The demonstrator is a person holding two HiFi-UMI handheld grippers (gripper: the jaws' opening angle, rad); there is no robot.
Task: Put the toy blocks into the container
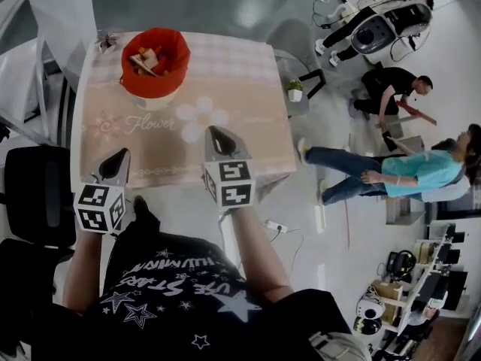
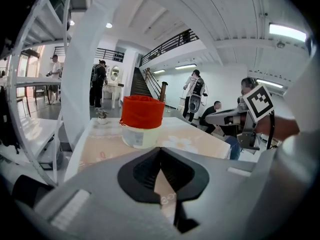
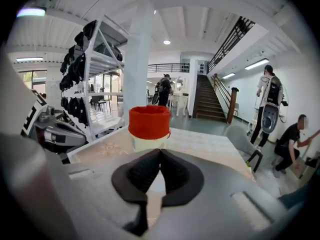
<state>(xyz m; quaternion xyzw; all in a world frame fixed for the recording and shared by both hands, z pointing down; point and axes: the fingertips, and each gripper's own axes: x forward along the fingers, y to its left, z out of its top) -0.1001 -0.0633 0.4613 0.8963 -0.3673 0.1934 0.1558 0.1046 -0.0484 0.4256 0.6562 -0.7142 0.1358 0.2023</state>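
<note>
A red-lined container (image 1: 155,62) stands at the far left of the table (image 1: 248,126), with several wooden toy blocks (image 1: 146,57) inside. My left gripper (image 1: 116,160) hovers over the table's near edge, jaws shut with nothing between them. My right gripper (image 1: 218,138) is beside it, a little farther in, also shut and empty. In the left gripper view the container (image 2: 142,121) sits straight ahead beyond the closed tips of the left gripper (image 2: 160,151). In the right gripper view the container (image 3: 149,127) is likewise ahead of the right gripper (image 3: 160,153). I see no loose blocks on the table.
A small ornament (image 1: 105,41) lies at the table's far left corner. A grey chair with a potted plant (image 1: 294,90) stands to the right of the table. A black chair (image 1: 37,194) is at my left. People (image 1: 391,171) stand on the floor at right, and a power strip (image 1: 276,226) lies there.
</note>
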